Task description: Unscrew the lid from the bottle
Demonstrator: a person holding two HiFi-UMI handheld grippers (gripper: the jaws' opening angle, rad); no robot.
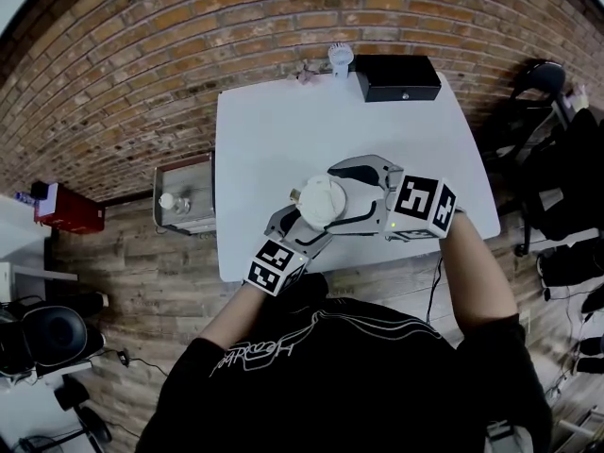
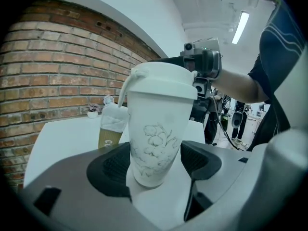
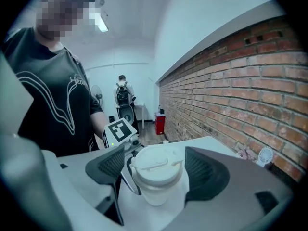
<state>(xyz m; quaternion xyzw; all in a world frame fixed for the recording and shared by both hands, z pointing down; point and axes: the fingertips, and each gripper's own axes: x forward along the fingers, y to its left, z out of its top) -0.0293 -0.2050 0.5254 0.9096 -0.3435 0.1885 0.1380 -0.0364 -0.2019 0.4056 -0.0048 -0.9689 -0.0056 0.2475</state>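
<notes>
A white bottle with a faint flower print stands on the white table near its front edge. Its white lid with a carry strap sits on top. My left gripper comes from the lower left, and its jaws are shut on the bottle's lower body, both pads against it. My right gripper reaches in from the right at lid height. In the right gripper view its jaws stand wide around the lid, with a gap beside each pad.
A tan cup-like thing with a white top stands just behind the bottle. At the table's far edge are a black box, a small white fan and a tiny pink plant. A metal crate sits on the floor to the left.
</notes>
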